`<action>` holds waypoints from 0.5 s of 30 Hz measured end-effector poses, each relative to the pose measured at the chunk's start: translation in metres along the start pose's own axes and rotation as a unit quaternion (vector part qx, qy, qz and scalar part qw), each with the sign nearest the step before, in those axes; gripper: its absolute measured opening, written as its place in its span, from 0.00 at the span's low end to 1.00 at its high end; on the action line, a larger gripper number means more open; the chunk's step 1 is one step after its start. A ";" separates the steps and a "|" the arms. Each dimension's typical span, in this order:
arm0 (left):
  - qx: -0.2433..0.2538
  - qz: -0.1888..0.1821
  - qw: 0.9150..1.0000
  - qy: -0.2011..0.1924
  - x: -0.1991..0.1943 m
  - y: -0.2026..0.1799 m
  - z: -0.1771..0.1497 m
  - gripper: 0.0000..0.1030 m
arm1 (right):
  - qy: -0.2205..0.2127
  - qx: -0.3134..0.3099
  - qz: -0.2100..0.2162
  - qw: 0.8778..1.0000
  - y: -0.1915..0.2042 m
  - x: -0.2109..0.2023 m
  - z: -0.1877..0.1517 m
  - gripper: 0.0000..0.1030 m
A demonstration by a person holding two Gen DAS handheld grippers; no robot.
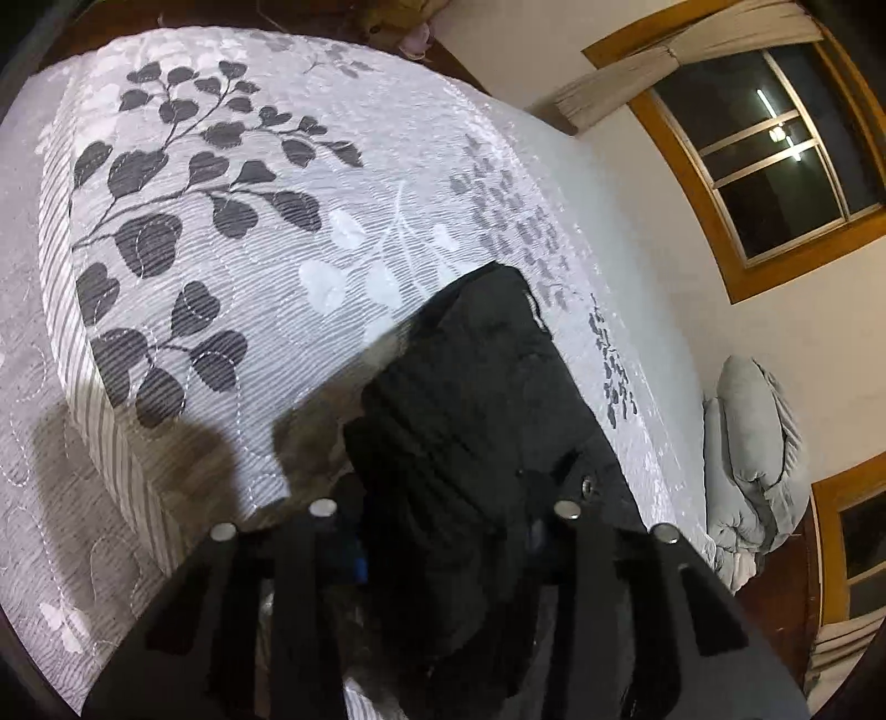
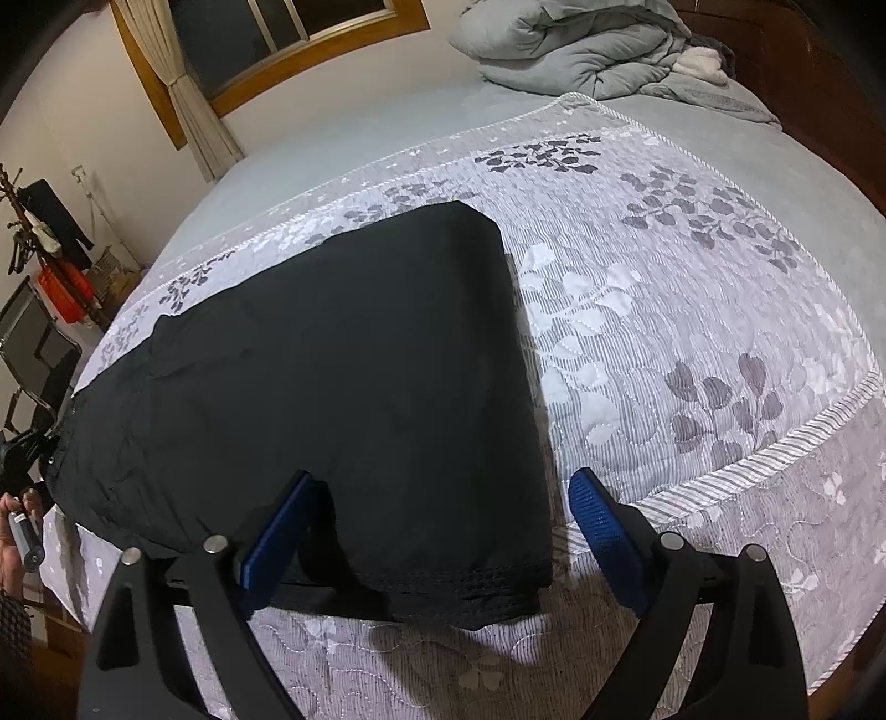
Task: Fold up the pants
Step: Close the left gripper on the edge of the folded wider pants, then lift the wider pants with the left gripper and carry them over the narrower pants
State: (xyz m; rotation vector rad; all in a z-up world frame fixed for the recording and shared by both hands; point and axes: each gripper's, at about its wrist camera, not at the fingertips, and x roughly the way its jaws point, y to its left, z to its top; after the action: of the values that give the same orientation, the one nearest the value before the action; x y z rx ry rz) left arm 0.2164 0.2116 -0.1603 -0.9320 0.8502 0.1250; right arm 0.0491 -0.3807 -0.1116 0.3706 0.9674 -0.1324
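Black pants (image 2: 332,387) lie on the floral bedspread (image 2: 692,332), folded lengthwise, hem end nearest the right wrist camera. My right gripper (image 2: 443,526) is open, its blue pads (image 2: 601,526) on either side of the hem end, just above it. In the left wrist view the pants (image 1: 470,415) run away from the camera with a metal button at the waistband (image 1: 588,487). My left gripper (image 1: 443,554) is shut on the waistband end, with cloth bunched between its fingers.
A crumpled grey duvet (image 2: 581,50) lies at the head of the bed, also seen in the left wrist view (image 1: 753,454). Windows with wooden frames (image 1: 775,155) and curtains line the wall. A coat rack and red crate (image 2: 61,288) stand beside the bed.
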 end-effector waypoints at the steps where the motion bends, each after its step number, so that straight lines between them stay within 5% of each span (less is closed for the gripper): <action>1: 0.004 0.000 1.000 -0.003 -0.001 -0.002 -0.001 0.30 | 0.000 0.001 0.000 1.000 -0.001 0.000 0.000 0.91; 8: 0.021 -0.021 0.999 -0.035 -0.022 -0.024 -0.006 0.25 | -0.001 0.008 -0.001 1.000 -0.005 -0.001 0.001 0.91; 15: 0.103 -0.049 0.991 -0.070 -0.053 -0.067 -0.021 0.25 | -0.004 0.016 0.003 1.000 -0.008 -0.003 0.000 0.91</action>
State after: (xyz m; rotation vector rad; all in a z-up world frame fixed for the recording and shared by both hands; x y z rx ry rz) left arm 0.1973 0.1683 -0.0863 -0.7601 0.6731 0.0162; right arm 0.0450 -0.3887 -0.1110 0.4026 0.9562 -0.1449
